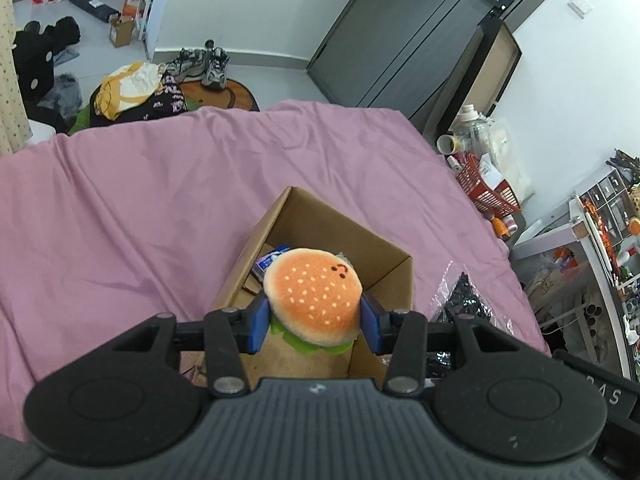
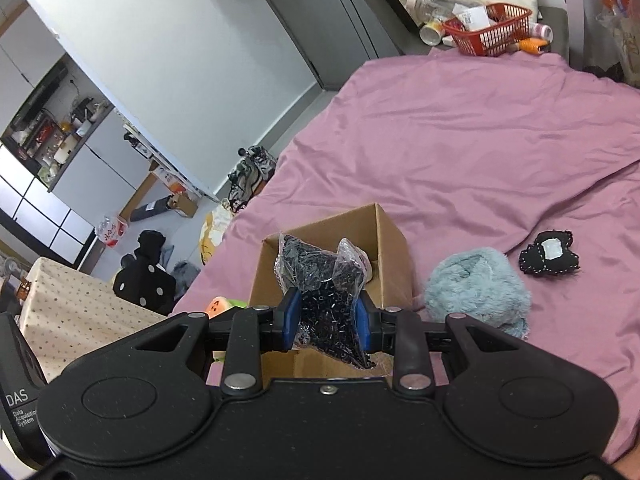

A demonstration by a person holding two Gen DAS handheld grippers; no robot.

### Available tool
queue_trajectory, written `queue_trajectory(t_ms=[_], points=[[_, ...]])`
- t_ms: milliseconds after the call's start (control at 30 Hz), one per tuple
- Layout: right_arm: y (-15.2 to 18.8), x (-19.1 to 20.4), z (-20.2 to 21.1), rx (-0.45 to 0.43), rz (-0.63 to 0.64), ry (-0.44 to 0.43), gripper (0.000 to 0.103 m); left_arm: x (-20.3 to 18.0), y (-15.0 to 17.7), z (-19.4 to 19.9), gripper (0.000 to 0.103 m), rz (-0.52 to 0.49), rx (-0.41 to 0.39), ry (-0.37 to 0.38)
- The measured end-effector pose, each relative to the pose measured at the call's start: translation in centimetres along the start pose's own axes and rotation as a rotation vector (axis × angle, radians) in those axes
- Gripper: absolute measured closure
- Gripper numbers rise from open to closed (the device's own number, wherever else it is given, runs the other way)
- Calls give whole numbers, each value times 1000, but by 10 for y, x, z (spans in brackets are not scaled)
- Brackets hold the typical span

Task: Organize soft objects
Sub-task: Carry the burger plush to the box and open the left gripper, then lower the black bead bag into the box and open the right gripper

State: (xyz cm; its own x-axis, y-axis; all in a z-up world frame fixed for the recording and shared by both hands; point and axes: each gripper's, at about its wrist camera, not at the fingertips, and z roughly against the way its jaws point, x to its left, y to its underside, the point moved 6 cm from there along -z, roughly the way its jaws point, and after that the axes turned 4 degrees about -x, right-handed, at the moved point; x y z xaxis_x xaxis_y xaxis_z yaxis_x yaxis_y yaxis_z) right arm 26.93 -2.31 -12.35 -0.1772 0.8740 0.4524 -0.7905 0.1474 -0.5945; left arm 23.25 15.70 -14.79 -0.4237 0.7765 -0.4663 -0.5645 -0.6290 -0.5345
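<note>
The left gripper (image 1: pixel 315 315) is clamped on a plush burger (image 1: pixel 313 295) — its blue pads press the bun from both sides, and the toy hangs over the open cardboard box (image 1: pixel 394 280) on the pink bedspread (image 1: pixel 140 200). The right gripper (image 2: pixel 328 322) pinches a clear bag of black beads (image 2: pixel 324 292) between its pads, above the same box. At about 3 o'clock from the box lies a fluffy blue toy (image 2: pixel 476 288); further that way — a small black patch (image 2: pixel 550 256).
</note>
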Motion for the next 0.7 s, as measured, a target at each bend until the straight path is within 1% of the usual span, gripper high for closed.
queue_trajectory(t_ms=[300, 367, 433, 467, 533, 700], points=[[-8, -6, -25, 36, -24, 25, 74, -5, -4, -34, 56, -4, 39, -16], [-10, -7, -32, 43, -27, 31, 74, -6, -6, -39, 53, -16, 40, -27], [-11, -8, -37, 48, -31, 36, 74, -7, -8, -43, 46, -26, 48, -37], [-11, -9, -40, 51, -35, 40, 74, -7, -9, -43, 44, -25, 48, -32], [-12, -11, -45, 59, -40, 45, 74, -7, -12, -43, 35, -16, 46, -19], [-13, -12, -54, 72, -52, 46, 74, -3, -23, -38, 34, 9, 29, -18]])
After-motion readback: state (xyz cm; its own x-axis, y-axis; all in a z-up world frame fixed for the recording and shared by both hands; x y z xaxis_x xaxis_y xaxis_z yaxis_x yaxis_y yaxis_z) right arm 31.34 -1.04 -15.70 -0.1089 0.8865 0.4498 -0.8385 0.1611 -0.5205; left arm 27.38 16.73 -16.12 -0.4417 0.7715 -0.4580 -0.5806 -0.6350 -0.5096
